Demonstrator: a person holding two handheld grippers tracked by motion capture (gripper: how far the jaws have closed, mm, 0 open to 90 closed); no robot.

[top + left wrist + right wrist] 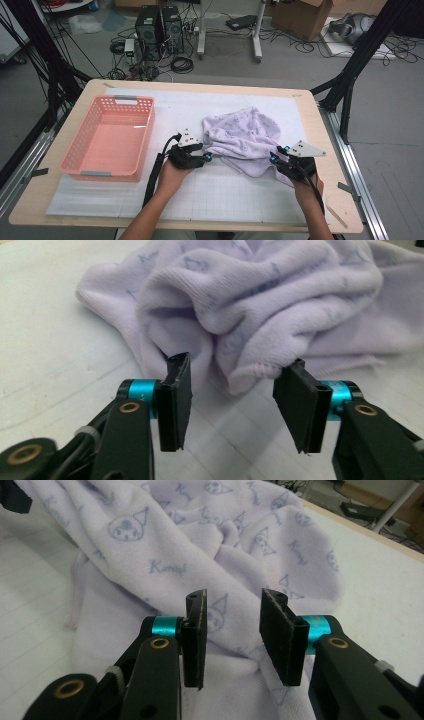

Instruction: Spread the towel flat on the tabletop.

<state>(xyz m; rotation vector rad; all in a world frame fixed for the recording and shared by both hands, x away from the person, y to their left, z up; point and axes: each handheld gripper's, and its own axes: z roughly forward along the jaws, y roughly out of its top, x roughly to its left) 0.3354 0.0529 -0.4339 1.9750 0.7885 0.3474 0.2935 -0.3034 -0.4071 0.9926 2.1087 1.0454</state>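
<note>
Left gripper (232, 400) gapes; towel (260, 305) folds hide its underside.

A crumpled lilac printed towel (246, 137) lies on the table mat.

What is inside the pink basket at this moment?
The pink basket shows only its bare floor through the open top; nothing lies in it. The lilac towel sits crumpled on the white mat beside it, apart from the basket. Nothing covers the basket's interior.
</note>
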